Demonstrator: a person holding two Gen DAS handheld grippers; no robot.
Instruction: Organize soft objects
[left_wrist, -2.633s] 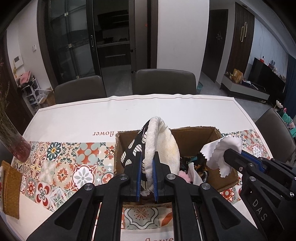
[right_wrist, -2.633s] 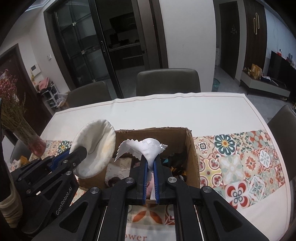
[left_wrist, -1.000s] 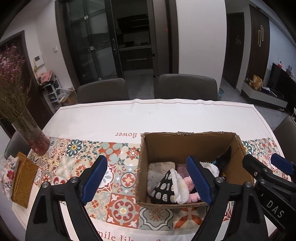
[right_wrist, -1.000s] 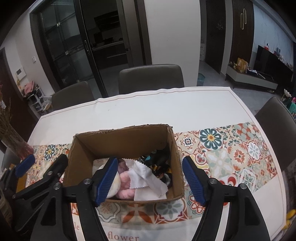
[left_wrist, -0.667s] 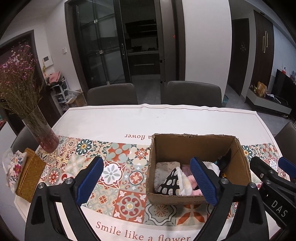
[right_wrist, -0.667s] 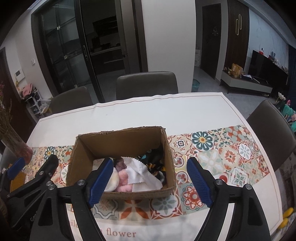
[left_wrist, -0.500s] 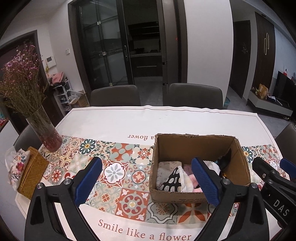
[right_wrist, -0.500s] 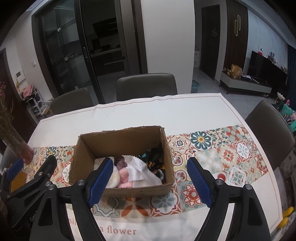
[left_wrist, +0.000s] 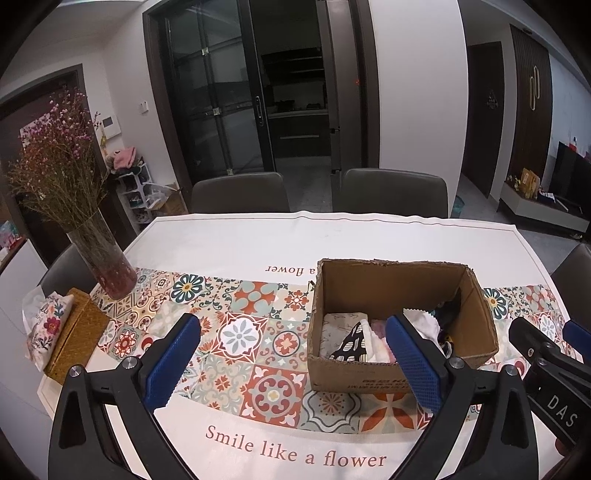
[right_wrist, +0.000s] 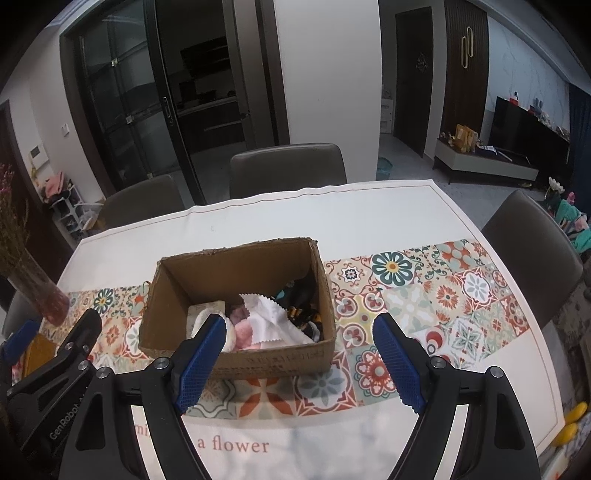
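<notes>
Worktop (left_wrist: 229, 240): covered with white cloth and a tiled band, carrying the cardboard box.
Cardboard box (left_wrist: 369, 380): standing open on the tiled band; landmark for the rest.
Vase of dried flowers (left_wrist: 107, 266): well apart from the box, to its left.
Left hand-held gripper (left_wrist: 295, 363): released, fingers spread wide, nothing held; just before the box, at its front-left.
Right hand-held gripper (right_wrist: 301, 363): released, empty; before the box front wall.
White cloth (right_wrist: 273, 321): inside the box, lying on top, zigzag edge.
Spotted black fabric (left_wrist: 351, 345): inside the box, front-left.
Pink soft piece (right_wrist: 242, 330): inside the box, beside the white cloth.
</notes>
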